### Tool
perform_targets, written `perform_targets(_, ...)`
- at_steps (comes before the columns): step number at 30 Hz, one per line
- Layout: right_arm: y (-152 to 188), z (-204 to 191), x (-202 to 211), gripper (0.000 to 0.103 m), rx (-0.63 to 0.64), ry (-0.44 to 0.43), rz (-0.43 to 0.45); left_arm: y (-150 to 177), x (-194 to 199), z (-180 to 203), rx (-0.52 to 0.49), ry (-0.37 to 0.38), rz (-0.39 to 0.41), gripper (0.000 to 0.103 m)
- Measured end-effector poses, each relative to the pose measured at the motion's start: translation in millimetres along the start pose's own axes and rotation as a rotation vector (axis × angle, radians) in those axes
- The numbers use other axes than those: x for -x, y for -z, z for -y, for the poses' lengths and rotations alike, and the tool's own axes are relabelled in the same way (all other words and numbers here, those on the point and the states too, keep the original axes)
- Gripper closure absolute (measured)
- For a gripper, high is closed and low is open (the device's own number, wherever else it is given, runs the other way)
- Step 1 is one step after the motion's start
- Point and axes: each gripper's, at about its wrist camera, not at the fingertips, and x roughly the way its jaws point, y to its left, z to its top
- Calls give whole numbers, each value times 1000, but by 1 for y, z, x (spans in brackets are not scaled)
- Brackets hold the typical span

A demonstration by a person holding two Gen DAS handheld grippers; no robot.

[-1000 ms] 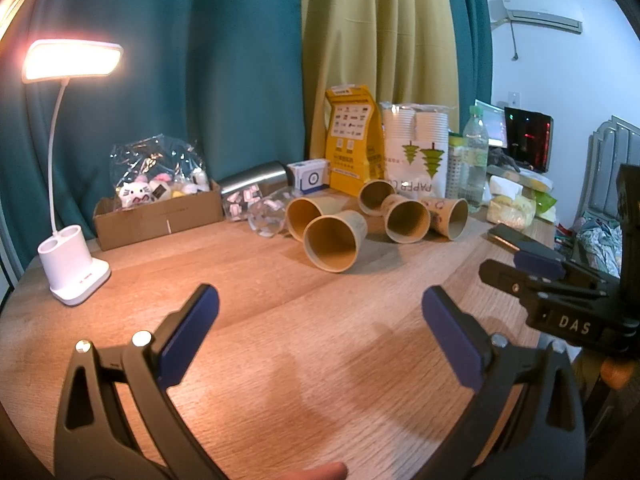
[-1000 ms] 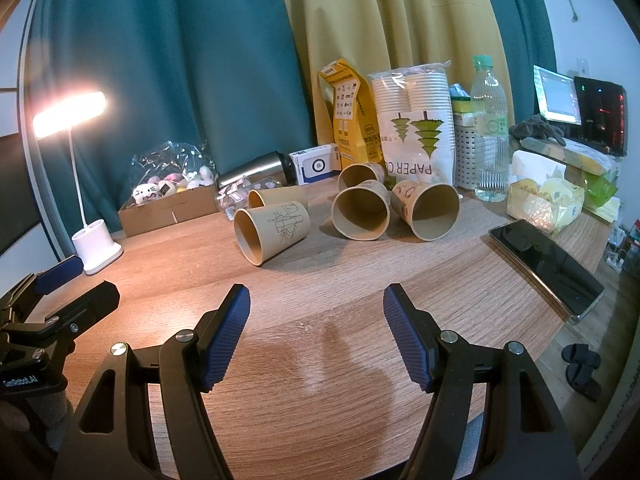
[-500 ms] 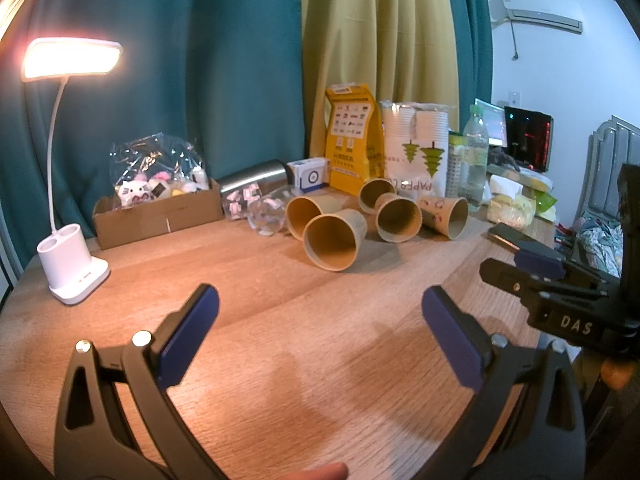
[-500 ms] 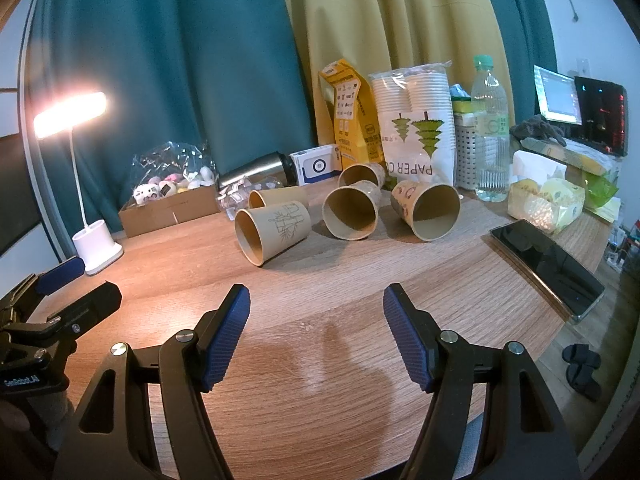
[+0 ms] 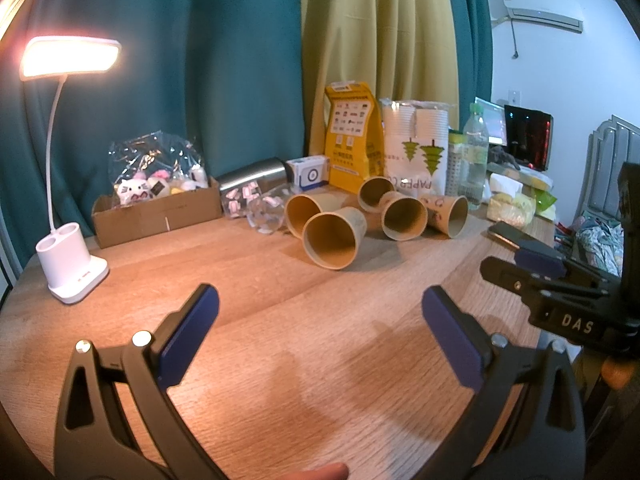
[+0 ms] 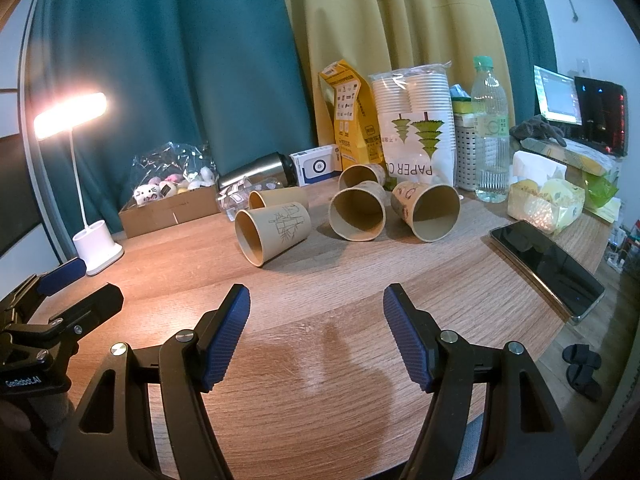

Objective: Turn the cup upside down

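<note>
Both claws hang over the near part of the wooden table (image 6: 320, 280), each spread wide with nothing between its pads: the left gripper (image 5: 320, 332) and the right gripper (image 6: 316, 332). A broad stretch of bare wood lies between them and the paper cups. Five cups lie on their sides mid-table, mouths toward us; the nearest cup (image 6: 272, 230) carries a bamboo sketch and sits apart from its neighbours on the right. A phone (image 6: 548, 266) lies close to the table's right edge. The desk lamp (image 5: 72, 264) stands near the left rim.
</note>
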Motion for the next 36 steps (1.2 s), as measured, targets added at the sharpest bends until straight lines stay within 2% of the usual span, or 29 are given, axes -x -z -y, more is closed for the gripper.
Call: perform_targets(36, 0, 0, 0, 31, -1, 2, 1, 2, -2, 1, 1, 1, -5, 0)
